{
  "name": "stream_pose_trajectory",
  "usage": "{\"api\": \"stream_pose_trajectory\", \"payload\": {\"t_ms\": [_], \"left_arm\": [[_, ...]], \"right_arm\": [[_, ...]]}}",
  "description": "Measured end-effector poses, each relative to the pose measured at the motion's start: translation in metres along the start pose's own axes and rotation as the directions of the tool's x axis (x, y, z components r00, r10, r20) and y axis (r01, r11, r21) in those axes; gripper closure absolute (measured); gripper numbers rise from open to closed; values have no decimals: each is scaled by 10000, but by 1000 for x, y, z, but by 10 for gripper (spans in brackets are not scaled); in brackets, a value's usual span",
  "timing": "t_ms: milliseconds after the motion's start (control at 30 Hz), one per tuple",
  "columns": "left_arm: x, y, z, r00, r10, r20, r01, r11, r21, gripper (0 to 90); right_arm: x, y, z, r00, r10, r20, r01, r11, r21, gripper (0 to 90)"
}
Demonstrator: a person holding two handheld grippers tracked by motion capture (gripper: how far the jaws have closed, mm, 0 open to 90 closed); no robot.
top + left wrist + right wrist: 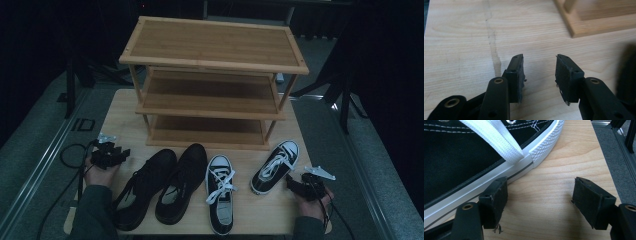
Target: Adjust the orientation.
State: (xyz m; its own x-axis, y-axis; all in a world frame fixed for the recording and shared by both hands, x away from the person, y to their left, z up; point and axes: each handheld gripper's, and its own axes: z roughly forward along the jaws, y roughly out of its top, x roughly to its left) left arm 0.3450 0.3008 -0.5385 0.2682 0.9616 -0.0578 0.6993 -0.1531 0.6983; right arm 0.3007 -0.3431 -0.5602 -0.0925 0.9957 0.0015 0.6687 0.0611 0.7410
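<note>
Two black-and-white sneakers (pixel 247 179) and two black shoes (pixel 160 186) lie on the wooden table (pixel 117 112) in front of a three-tier wooden rack (pixel 212 82). The right gripper (pixel 540 202), jaws apart and empty, sits just beside the right sneaker (pixel 461 155). The left gripper (pixel 539 75), jaws apart and empty, hovers over bare table near the rack's base.

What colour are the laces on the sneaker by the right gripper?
White laces on the black sneaker; clearest in the right gripper view.
</note>
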Motion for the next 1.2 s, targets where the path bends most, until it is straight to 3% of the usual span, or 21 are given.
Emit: {"api": "stream_pose_trajectory", "payload": {"t_ms": [167, 300, 400, 833, 1200], "left_arm": [[-1, 1, -8, 9996, -18, 289, 17, 10000, 33, 587], [-5, 4, -18, 9968, 137, 785, -139, 9999, 25, 587], [-8, 7, -23, 9960, 400, 804, -405, 9992, 42, 587], [-17, 16, -45, 9914, 632, 1144, -627, 9980, -82, 538], [-31, 30, -72, 9793, 1374, 1489, -1379, 9904, -72, 548]], "right_arm": [[0, 0, 0, 10000, -3, -1, 3, 10000, 0, 280], [0, 0, 0, 10000, -1, -1, 1, 10000, 0, 280], [0, 0, 0, 10000, -6, -7, 6, 10000, 1, 280], [0, 0, 0, 10000, -8, -9, 8, 10000, 2, 280], [0, 0, 0, 10000, -8, -8, 8, 10000, 2, 280]]}}
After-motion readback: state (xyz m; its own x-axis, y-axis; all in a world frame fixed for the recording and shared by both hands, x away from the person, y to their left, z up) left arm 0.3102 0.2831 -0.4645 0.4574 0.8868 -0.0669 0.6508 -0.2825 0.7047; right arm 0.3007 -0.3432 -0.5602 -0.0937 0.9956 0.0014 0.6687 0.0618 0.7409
